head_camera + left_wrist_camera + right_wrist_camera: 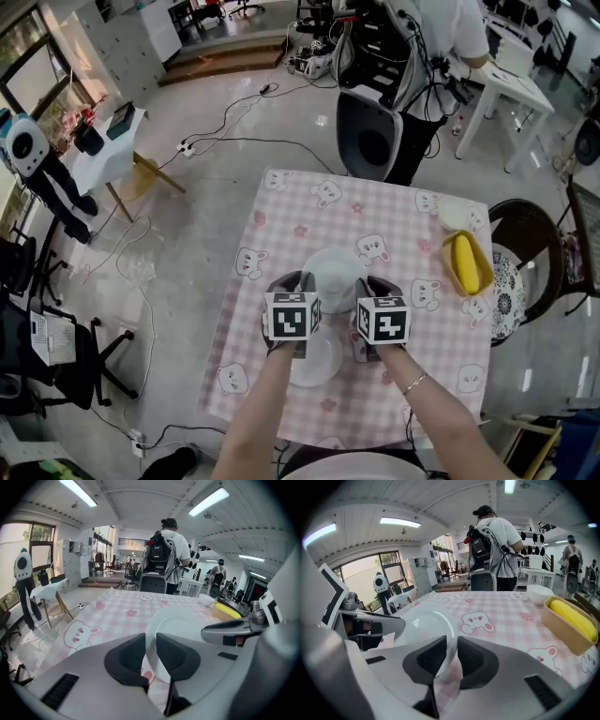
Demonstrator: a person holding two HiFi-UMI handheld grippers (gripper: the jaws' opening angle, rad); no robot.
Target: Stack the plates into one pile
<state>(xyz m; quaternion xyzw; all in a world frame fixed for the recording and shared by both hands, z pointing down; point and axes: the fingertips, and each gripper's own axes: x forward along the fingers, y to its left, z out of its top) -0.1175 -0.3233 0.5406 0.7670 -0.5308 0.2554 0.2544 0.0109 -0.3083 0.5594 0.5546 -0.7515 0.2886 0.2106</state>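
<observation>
A white plate [333,267] hangs just above the pink checked tablecloth, held by both grippers at opposite rims. My left gripper [302,281] is shut on its left rim; in the left gripper view the plate [180,625] has its edge pinched between the dark pads [126,660]. My right gripper [366,284] is shut on the right rim, and in the right gripper view the plate [424,625] has its edge wedged between the pads [473,658]. A second white plate [317,364] lies flat on the cloth nearer me, partly under my hands.
A yellow tray [466,262] with a yellow object in it stands near the table's right edge, with a small white bowl [455,216] behind it. A chair [525,244] stands to the right. A person [441,28] stands beyond the table's far end.
</observation>
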